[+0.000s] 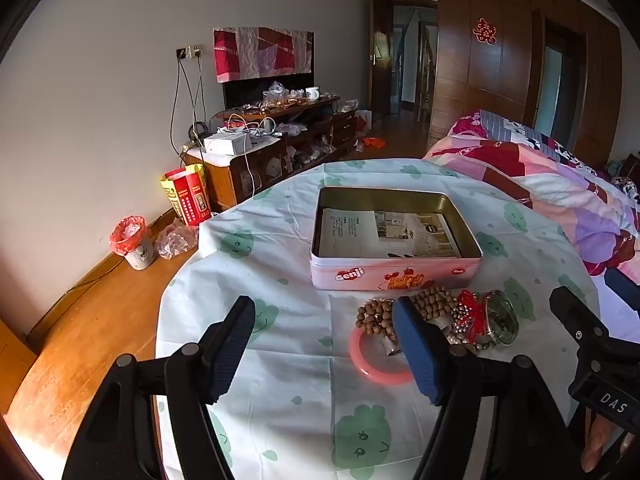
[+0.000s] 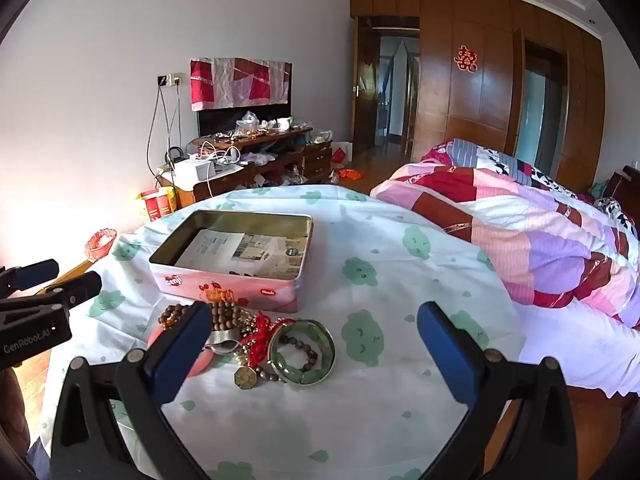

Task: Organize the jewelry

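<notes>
Round tabletop under a white cloth with green cloud faces (image 1: 280, 236), bed with a pink, red and purple patchwork quilt (image 2: 540, 232) just beside it on the right. On the cloth, an open pink rectangular tin box (image 1: 394, 276) with a printed paper sheet (image 1: 384, 234) lying flat inside. Just in front of the tin, touching it or nearly so, a small heap of jewelry: brown wooden bead strings (image 2: 224, 312), a pink round plastic bangle (image 1: 378, 374), a tangle of red cord (image 2: 260, 338), a green glassy bangle (image 2: 302, 352) with a dark bead bracelet (image 2: 300, 350) lying inside its ring. Left gripper (image 1: 324, 350) low over the cloth, jaws spread wide, holding nothing, its blue right pad in front of the pile and hiding part of the beads and the pink bangle. Right gripper (image 2: 314, 354) also spread wide and holding nothing, its left pad covering the pink bangle. Only in the right view: a gold eight-sided charm (image 2: 245, 378) at the near edge of the heap, and the green bangle seen whole. Only in the left view: most of the pink bangle, a red-lined bin (image 1: 134, 242) on the wooden floor by the wall. Messy wooden cabinet (image 1: 276, 136) far behind.
</notes>
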A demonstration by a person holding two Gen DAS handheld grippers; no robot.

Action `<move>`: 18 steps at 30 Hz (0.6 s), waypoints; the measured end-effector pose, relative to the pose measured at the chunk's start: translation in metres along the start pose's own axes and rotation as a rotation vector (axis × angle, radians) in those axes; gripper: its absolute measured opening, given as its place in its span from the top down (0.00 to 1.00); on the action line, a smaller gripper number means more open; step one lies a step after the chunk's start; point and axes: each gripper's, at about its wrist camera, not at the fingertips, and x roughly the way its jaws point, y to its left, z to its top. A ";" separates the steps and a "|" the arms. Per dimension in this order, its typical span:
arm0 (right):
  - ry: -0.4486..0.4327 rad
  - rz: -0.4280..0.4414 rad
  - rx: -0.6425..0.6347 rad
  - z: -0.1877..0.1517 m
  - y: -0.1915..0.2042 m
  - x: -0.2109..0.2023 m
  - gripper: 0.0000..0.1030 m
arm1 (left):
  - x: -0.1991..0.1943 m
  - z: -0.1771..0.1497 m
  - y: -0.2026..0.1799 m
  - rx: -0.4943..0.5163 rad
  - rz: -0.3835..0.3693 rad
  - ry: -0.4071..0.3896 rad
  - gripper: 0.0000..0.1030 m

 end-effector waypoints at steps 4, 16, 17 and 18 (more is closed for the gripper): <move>0.037 0.002 0.005 0.000 -0.002 -0.002 0.00 | 0.000 -0.002 -0.005 0.015 0.018 -0.004 0.31; 0.034 0.003 0.026 -0.005 -0.004 0.003 0.00 | -0.001 0.000 -0.002 0.014 0.036 -0.008 0.31; 0.034 0.002 0.026 -0.005 -0.004 0.003 0.00 | -0.001 -0.001 -0.003 0.015 0.038 -0.008 0.31; 0.036 0.001 0.025 -0.005 -0.004 0.004 0.00 | -0.001 -0.001 -0.003 0.016 0.040 -0.008 0.31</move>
